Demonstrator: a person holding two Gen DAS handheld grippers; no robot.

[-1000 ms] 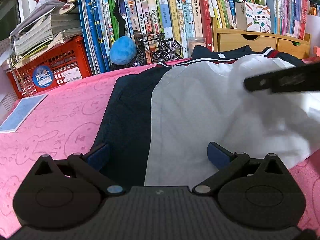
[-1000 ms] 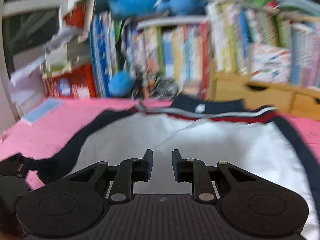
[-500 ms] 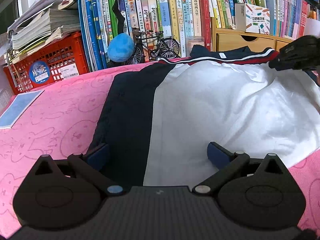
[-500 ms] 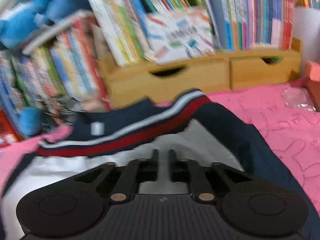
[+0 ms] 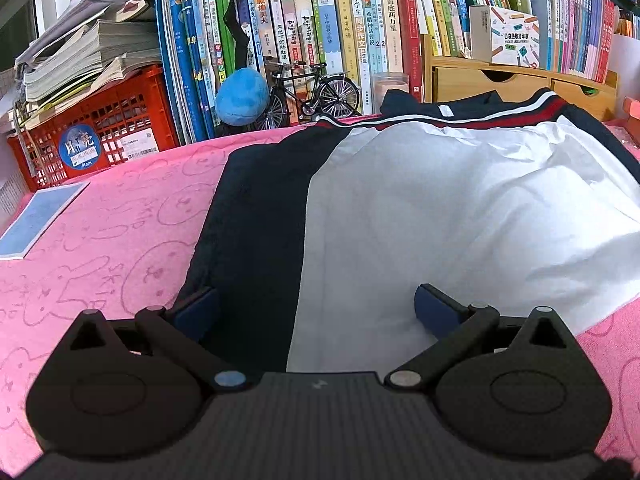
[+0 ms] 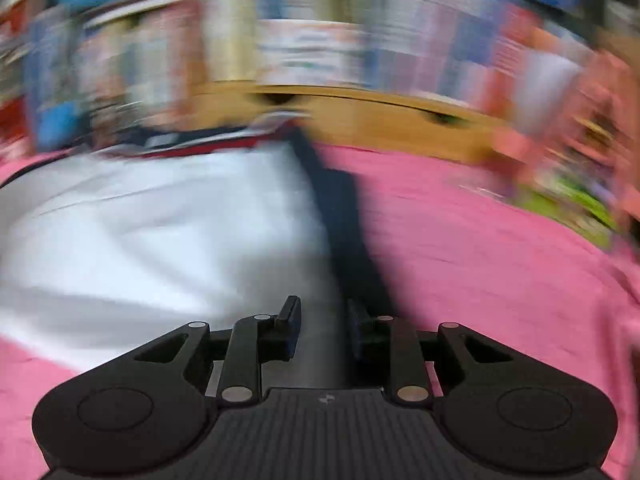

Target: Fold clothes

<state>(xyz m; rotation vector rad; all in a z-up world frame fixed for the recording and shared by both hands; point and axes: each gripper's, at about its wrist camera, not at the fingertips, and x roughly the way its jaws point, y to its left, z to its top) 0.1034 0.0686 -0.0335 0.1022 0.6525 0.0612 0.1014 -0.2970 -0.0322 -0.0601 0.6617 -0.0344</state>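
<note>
While the left hand-held gripper (image 5: 316,308) gapes over the jacket (image 5: 440,208) hem, the right hand-held gripper (image 6: 323,322) hovers part-open above its navy edge

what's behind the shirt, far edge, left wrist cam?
Behind the shirt stand a wooden drawer unit, a clear jar, and rows of books. A model bicycle sits farther left. The collar hides the drawer unit's base.

The left wrist view is taken low over the near hem of the navy-and-white garment (image 5: 420,208), facing the bookshelf (image 5: 340,24). The right wrist view, heavily blurred, is set close above the garment's right navy edge (image 6: 348,240), facing the wooden drawers (image 6: 360,116). Garment, pink cloth (image 5: 100,240) and drawers are shared.
</note>
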